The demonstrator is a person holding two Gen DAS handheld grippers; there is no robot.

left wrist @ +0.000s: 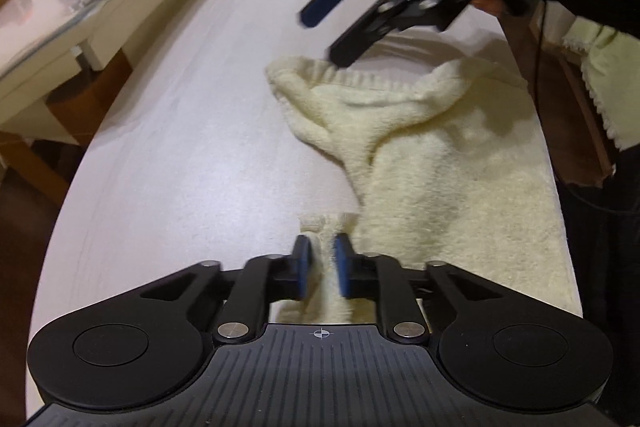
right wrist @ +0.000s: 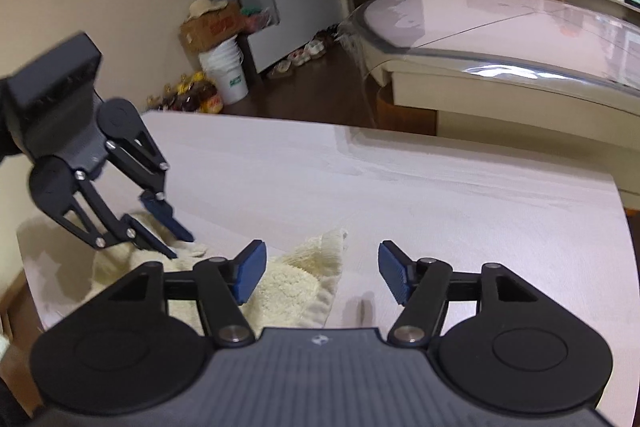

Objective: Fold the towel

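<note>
Bare table (left wrist: 180, 147) left of towel (left wrist: 440, 155); right claw (left wrist: 332, 27) overhead.

No legible text, label or number anywhere.

Left tool (left wrist: 322, 259) low, pads clamped on towel (left wrist: 440, 155) corner; right tool (right wrist: 320, 273) raised, pads spread wide.

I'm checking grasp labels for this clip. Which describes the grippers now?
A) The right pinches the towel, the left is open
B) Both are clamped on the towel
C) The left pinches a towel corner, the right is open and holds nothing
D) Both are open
C: the left gripper has its pads closed on a corner of the cream towel, while the right gripper stands wide open above the table.
</note>
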